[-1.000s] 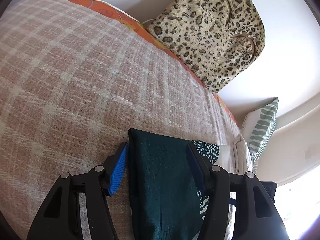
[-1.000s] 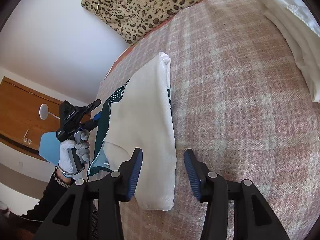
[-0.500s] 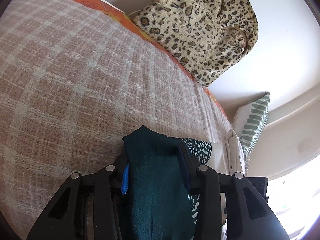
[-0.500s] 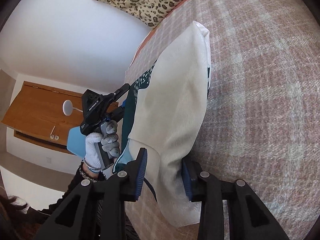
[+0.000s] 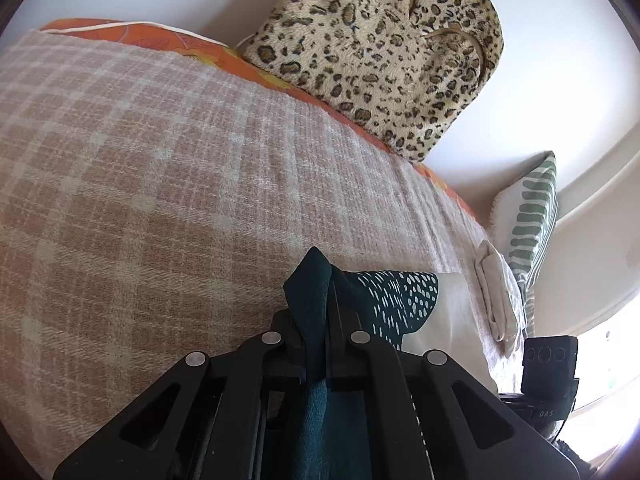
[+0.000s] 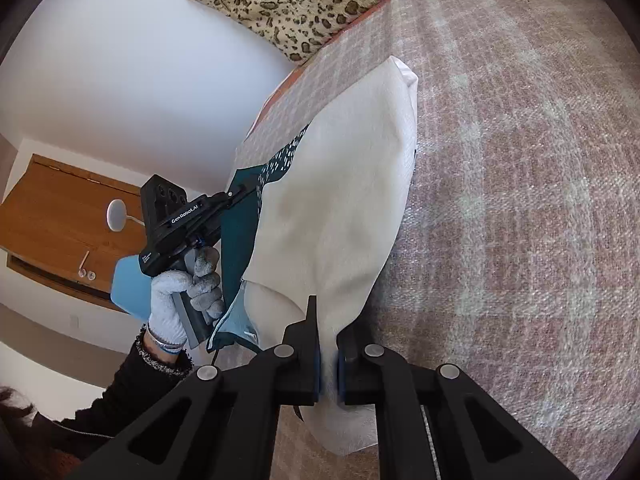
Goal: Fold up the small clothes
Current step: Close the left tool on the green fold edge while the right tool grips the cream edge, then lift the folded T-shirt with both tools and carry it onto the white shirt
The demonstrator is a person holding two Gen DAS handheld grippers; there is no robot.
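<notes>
Garment (image 6: 340, 216): we find it part-folded on the bed (image 6: 520, 200), teal and cream
Left tool (image 5: 318, 320): pinching its teal edge
Right tool (image 6: 328, 356): pinching its cream edge
Left to do: we judge another fold

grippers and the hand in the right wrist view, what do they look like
Both grippers are matte black with silver rivets. The right gripper has blue pads; the left gripper bears white "GenRobot.AI" lettering. The left hand wears a grey-white knit glove, a beaded bracelet and a black sleeve.
</notes>
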